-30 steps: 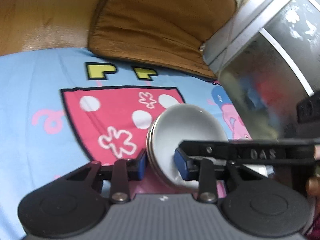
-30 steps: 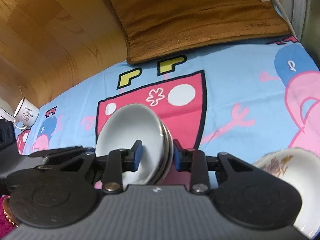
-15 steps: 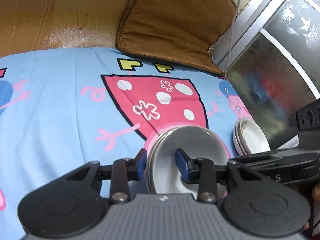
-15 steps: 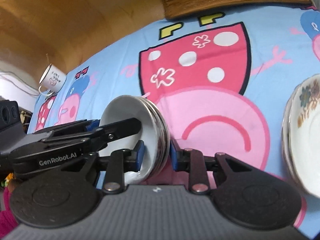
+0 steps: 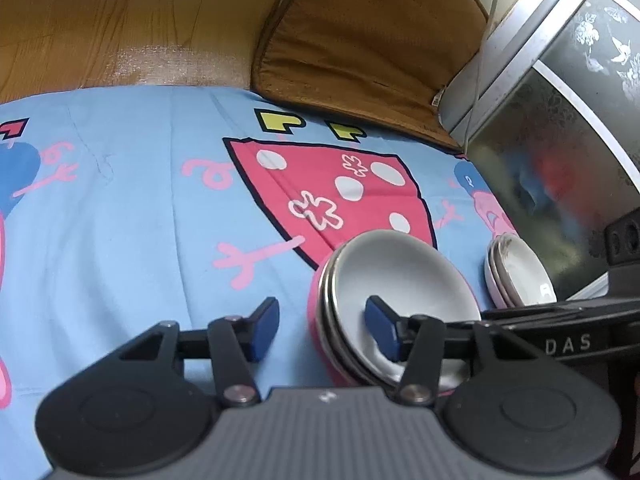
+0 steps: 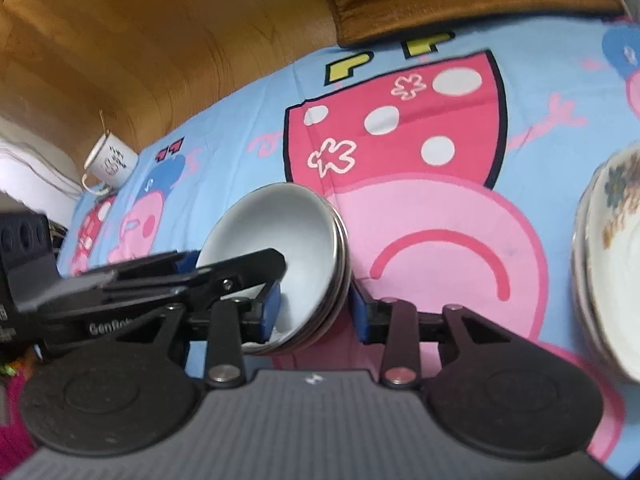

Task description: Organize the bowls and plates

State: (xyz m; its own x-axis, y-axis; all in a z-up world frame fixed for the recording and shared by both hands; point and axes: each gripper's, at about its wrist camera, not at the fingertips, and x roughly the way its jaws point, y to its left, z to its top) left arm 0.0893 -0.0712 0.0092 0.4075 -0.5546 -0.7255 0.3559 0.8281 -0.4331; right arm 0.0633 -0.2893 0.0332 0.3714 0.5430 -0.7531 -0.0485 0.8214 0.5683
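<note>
Here, a small stack of white bowls sits on a blue cartoon-print cloth, lower centre-right in the left wrist view and just left of centre in the right wrist view. The left tool has its jaws opening: the rim of the stack lies between the blue pads, with one pad inside the top bowl and the other standing clear of the outer wall, so the grip is released. The right tool is opening its jaws as well; the opposite rim of the same stack lies between its pads, one pad inside the bowl and the other just beside the outer edge, and whether either pad is touching I cannot tell.

At the right edge of the left wrist view, a second stack of white dishes rests near a metal cabinet. In the right wrist view, flower-patterned plates lie at the right edge, well apart from the bowls. A white mug stands on the cloth at the upper left. A brown cushion lies at the top of the frame on the wooden floor.
</note>
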